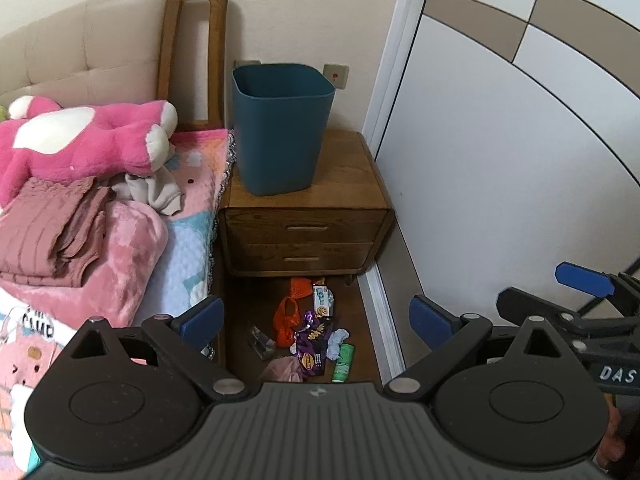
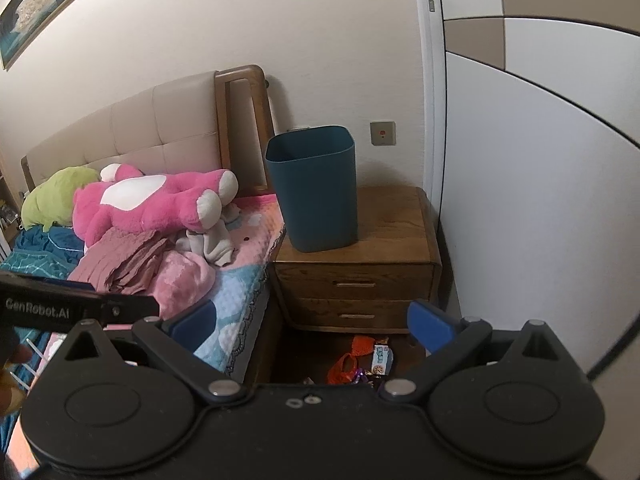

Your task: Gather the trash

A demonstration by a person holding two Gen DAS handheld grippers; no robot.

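A: What was on the left side?

B: The bed (image 1: pixel 176 216) was there, with a pink plush (image 1: pixel 80 140) on it, a folded mauve cloth (image 1: pixel 52 224) and a pink blanket (image 1: pixel 120 260). In the right wrist view a green plush (image 2: pixel 56 196) lay behind the pink one.

A: And the left claw (image 1: pixel 316 320)?

B: It was wide open and it held nothing. Its two blue pads (image 1: pixel 204 318) stood well apart, above the floor.

A: Where was the trash?

B: The trash (image 1: pixel 308 332) lay in a small pile on the floor (image 1: pixel 360 312), in front of the nightstand (image 1: pixel 304 208), between the bed and the wardrobe door (image 1: pixel 500 160). I could see an orange net (image 1: pixel 286 320), purple wrappers (image 1: pixel 310 340), a white snack pack (image 1: pixel 322 300) and a green tube (image 1: pixel 344 362). No claw touched them.

A: And the bin?

B: The blue bin (image 1: pixel 280 128) stood upright on the nightstand, near the bed side. I could not see its inside.

A: What about the right claw (image 2: pixel 312 324)?

B: It was also wide open and empty. In its own view it was above the edge of the bed and the pile. In the left wrist view it showed at the right edge, beside the left claw.
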